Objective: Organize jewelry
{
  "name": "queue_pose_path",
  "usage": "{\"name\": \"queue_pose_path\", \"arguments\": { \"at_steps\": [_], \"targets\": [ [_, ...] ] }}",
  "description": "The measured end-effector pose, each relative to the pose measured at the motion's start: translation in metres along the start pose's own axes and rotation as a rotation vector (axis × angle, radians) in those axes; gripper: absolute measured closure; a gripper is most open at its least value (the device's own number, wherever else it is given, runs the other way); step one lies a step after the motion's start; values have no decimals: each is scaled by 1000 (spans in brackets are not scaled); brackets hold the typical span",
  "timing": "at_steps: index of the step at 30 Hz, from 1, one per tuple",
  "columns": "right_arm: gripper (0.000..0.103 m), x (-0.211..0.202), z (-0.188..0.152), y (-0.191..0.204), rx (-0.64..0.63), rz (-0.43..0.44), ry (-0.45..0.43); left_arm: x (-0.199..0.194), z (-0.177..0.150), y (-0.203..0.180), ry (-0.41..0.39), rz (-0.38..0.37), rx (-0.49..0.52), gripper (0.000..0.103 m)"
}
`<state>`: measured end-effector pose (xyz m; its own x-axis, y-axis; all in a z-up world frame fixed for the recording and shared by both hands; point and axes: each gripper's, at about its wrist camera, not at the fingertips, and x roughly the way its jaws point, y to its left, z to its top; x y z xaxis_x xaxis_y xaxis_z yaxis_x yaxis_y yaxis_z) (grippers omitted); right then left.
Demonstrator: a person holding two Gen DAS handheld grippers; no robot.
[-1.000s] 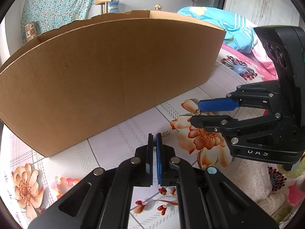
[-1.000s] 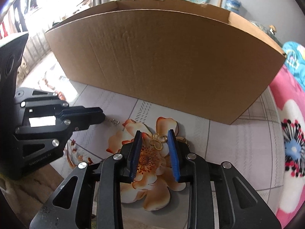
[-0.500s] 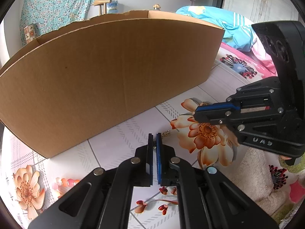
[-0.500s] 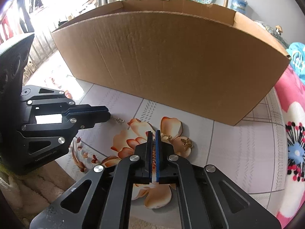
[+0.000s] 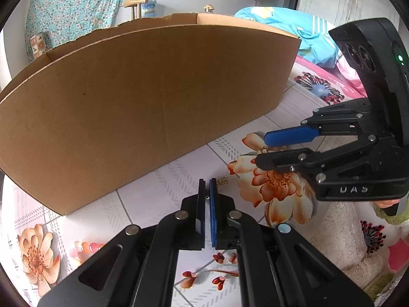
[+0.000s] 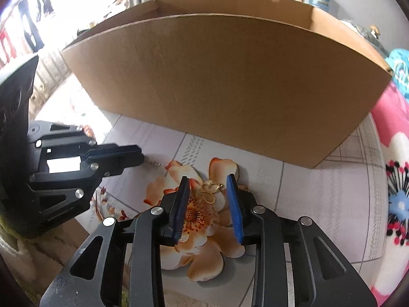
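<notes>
A gold looped earring (image 6: pixel 211 192) lies on the floral mat (image 6: pixel 319 192), between the fingers of my right gripper (image 6: pixel 208 179). Its jaws are opening and the blue pads (image 6: pixel 234 202) do not touch the earring. In the left wrist view the right gripper (image 5: pixel 261 149) comes in from the right, with the gold earring (image 5: pixel 264 149) at its tips. My left gripper (image 5: pixel 207 180) is shut on a small earring (image 5: pixel 222 180); a bit of wire shows between its pads. In the right wrist view the left gripper (image 6: pixel 139 153) sits at the left, with the small earring (image 6: pixel 153 163) at its tip.
A large open cardboard box (image 5: pixel 127 102) stands just behind both grippers; its near wall (image 6: pixel 230 89) spans most of the view. A pink flowered blanket (image 6: pixel 393 179) lies to the right. A fluffy cream rug (image 5: pixel 340 227) borders the mat.
The right gripper closed its jaws beside the gold earring, then opened them again; the earring now lies between the fingers. The left gripper has stayed still and shut.
</notes>
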<state>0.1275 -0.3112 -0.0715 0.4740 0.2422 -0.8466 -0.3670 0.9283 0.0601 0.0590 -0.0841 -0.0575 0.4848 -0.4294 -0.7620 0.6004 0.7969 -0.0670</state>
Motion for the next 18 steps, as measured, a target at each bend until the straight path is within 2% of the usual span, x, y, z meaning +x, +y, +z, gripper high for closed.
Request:
{"name": "queue_pose_path", "arguments": {
  "at_steps": [3, 7, 18],
  "targets": [
    [75, 4, 4, 8, -52, -36, 31, 0, 0, 0, 0, -2, 1, 100],
    [90, 12, 11, 17, -67, -37, 82, 1, 0, 1, -3, -5, -2, 100],
    [93, 22, 21, 22, -16, -45, 111, -1, -2, 4, -14, -23, -12, 100]
  ]
}}
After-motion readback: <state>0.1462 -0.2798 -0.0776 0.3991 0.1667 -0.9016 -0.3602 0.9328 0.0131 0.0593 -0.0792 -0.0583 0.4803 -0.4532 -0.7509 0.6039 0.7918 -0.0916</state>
